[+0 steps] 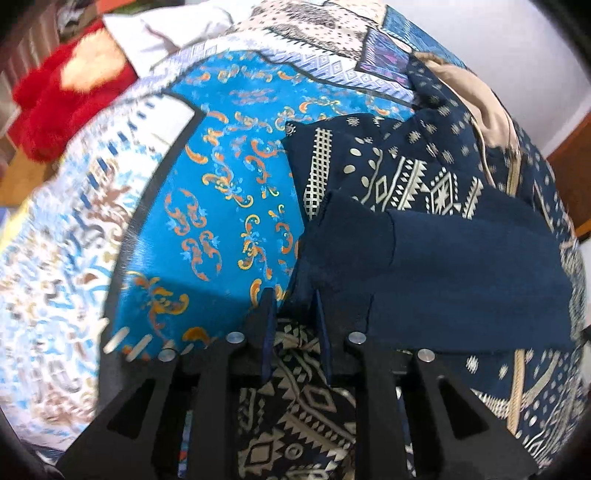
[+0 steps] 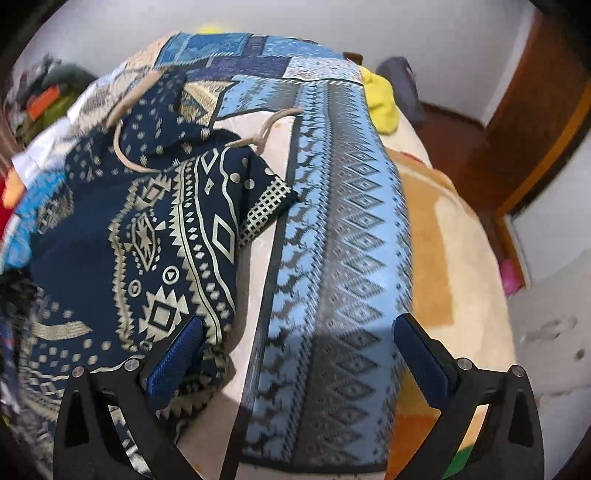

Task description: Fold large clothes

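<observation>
Nearest my left-hand camera, my left gripper (image 1: 293, 314) has its two blue-padded fingers (image 1: 266, 325) drawn close together, and between them sits a dark navy edge of the patterned garment (image 1: 406, 177). I am pinching that cloth: a plain navy flap (image 1: 461, 266) rises from my fingertips and lies turned over the printed side, hiding part of the cream geometric pattern. More of the same printed fabric hangs below and between my finger arms. The garment lies on a bedspread (image 1: 229, 177) whose bright blue panel with orange scrolls spreads to the left of my fingers. A beige drawstring (image 1: 491, 122) curls near the garment's far end. Beyond the spread, at the upper left, lie a red fuzzy blanket (image 1: 62, 110) and something white (image 1: 155, 33).

Through my right-hand camera, my right gripper (image 2: 299, 328) comes first, its jaws spread wide and holding nothing. My left finger (image 2: 177, 354) hovers over or against the garment's (image 2: 155, 236) near edge; I cannot tell whether it touches. My right finger (image 2: 421, 354) stands above a light-blue band (image 2: 343, 236) with grey diamond figures. The garment lies bunched on the left, its cream cord (image 2: 266, 129) trailing onto a pale strip. A yellow cloth (image 2: 382, 103) lies past the far edge of the spread.
</observation>
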{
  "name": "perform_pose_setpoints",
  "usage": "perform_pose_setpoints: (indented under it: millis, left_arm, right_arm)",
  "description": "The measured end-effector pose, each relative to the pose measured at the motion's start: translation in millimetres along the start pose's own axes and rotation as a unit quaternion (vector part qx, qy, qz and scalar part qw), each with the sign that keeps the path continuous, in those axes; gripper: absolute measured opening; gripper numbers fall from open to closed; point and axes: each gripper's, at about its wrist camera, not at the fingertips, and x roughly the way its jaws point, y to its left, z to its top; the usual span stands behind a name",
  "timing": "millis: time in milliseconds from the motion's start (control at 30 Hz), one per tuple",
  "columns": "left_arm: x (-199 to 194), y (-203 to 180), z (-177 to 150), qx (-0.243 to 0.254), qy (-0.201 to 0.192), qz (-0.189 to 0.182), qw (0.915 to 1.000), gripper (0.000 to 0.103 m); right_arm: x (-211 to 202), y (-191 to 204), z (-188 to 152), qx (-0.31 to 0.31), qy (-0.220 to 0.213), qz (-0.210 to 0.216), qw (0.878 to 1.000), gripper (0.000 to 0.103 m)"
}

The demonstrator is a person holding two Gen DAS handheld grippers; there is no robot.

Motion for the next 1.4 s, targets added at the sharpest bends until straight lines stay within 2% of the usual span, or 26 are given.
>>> perform_pose_setpoints:
  millis: [100, 200, 267, 400, 567, 700, 867, 1100, 1200, 1300, 1400]
  left_arm:
    - [-19, -10, -1, 0.036, -0.013, 0.028, 0.9989, 0.022]
    - [-44, -15, 0, 0.059, -0.031, 0.031, 0.9973, 0.033]
    - [-65, -19, 4, 0.070, -0.052, 0.030, 0.9957, 0.047]
    - [-101, -34, 23, 0.087, -0.102, 0.032, 0.9905, 0.065]
    - [-130, -60, 47, 0.102, -0.152, 0.037, 0.9823, 0.099]
    - [-131, -78, 64, 0.110, -0.165, 0.022, 0.9799, 0.100]
    - [-104, -99, 97, 0.103, -0.148, 0.001, 0.9837, 0.100]
    - [-37, -114, 146, 0.080, -0.096, -0.018, 0.9920, 0.100]
    - [0, -116, 166, 0.056, -0.063, -0.028, 0.9960, 0.100]
    - [28, -120, 182, 0.039, -0.042, -0.047, 0.9973, 0.100]
    - [52, -127, 198, 0.033, -0.032, -0.053, 0.9976, 0.100]
  right_arm:
    - [-15, -7, 1, 0.018, -0.007, 0.013, 1.000, 0.103]
    - [-33, -2, 7, 0.019, -0.022, 0.030, 0.999, 0.103]
    - [-47, 6, 16, 0.013, -0.037, 0.038, 0.999, 0.103]
    - [-71, 28, 35, -0.010, -0.074, 0.050, 0.996, 0.103]
    - [-84, 56, 65, -0.035, -0.106, 0.067, 0.992, 0.103]
    - [-82, 83, 90, -0.055, -0.121, 0.071, 0.989, 0.103]
    - [-59, 113, 122, -0.065, -0.119, 0.086, 0.987, 0.103]
    - [-1, 146, 167, -0.084, -0.088, 0.089, 0.989, 0.103]
    - [34, 157, 191, -0.091, -0.057, 0.101, 0.989, 0.103]
    - [66, 161, 212, -0.078, -0.028, 0.106, 0.991, 0.103]
    - [88, 162, 230, -0.067, -0.017, 0.116, 0.991, 0.103]
